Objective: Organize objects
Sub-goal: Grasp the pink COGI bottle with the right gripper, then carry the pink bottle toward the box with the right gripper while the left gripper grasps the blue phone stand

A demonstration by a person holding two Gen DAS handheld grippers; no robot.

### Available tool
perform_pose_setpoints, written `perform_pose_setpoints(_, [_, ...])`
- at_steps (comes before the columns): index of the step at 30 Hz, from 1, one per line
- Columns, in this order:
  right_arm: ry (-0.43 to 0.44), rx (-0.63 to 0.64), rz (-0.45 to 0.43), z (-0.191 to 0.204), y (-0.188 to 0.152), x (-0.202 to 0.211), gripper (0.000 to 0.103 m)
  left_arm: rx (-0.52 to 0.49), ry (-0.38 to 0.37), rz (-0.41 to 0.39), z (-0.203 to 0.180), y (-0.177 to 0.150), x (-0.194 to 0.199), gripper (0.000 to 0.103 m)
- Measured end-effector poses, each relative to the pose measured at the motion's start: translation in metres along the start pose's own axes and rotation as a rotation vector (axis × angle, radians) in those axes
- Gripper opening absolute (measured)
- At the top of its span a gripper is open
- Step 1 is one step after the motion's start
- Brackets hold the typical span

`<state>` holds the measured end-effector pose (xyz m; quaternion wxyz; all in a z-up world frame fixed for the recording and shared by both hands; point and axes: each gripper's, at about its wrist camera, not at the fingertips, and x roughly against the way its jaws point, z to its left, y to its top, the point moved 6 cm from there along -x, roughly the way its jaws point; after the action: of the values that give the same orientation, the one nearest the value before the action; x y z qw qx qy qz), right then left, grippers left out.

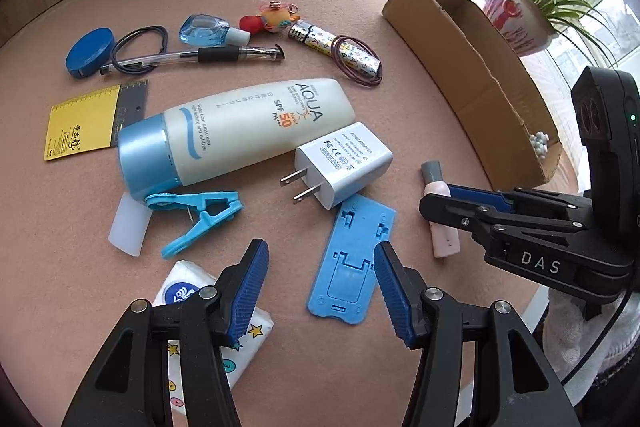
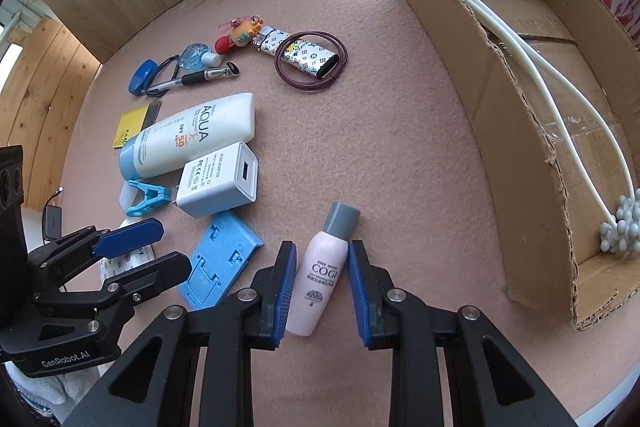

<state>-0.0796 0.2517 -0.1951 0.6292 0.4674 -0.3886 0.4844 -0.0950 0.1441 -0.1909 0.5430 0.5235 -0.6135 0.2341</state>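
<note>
A pink bottle (image 2: 320,275) with a grey cap lies on the tan mat, cap pointing away. My right gripper (image 2: 322,255) straddles its body; the right pad is at the bottle's edge and a thin gap shows at the left pad, so nothing is gripped. In the left wrist view the same bottle (image 1: 442,227) lies under the right gripper (image 1: 436,197). My left gripper (image 1: 320,259) hangs open over a blue phone stand (image 1: 352,259) and a tissue pack (image 1: 180,295), holding nothing.
Left of the bottle lie a white charger (image 2: 218,183), a sunscreen tube (image 2: 188,139), a blue clip (image 2: 146,199), a patterned lighter inside a purple hair tie (image 2: 308,59), a pen (image 2: 200,79) and small trinkets. An open cardboard box (image 2: 500,131) with white cord stands at the right.
</note>
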Motion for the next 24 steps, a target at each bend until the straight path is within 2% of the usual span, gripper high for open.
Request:
perform_pose_setpoints(2, [-0.01, 0.008, 0.002, -0.002, -0.001, 0.0, 0.019, -0.039, 0.024, 0.01, -0.01, -0.002, -0.006, 0.059])
perform_pose_setpoints(7, [-0.016, 0.015, 0.002, -0.006, -0.004, 0.001, 0.019, -0.103, 0.105, 0.01, -0.022, -0.002, -0.013, 0.059])
perform_pose_setpoints(11, [-0.033, 0.033, 0.001, -0.007, -0.01, 0.004, 0.019, -0.148, 0.138, 0.012, -0.028, -0.007, -0.013, 0.058])
perform_pose_setpoints(13, [-0.038, 0.04, 0.005, -0.008, -0.013, 0.004, 0.019, -0.164, 0.159, 0.007, -0.032, -0.007, -0.014, 0.055])
perform_pose_setpoints(15, [-0.047, 0.051, 0.003, -0.008, -0.016, 0.006, 0.019, -0.176, 0.177, 0.001, -0.034, -0.006, -0.014, 0.046])
perform_pose_setpoints(20, [-0.057, 0.079, -0.001, -0.007, -0.02, 0.007, 0.019, -0.156, 0.163, -0.005, -0.032, -0.006, -0.01, 0.041])
perform_pose_setpoints(24, [-0.051, 0.081, -0.01, -0.008, -0.024, 0.01, 0.019, -0.085, 0.108, -0.009, -0.031, -0.008, -0.007, 0.04])
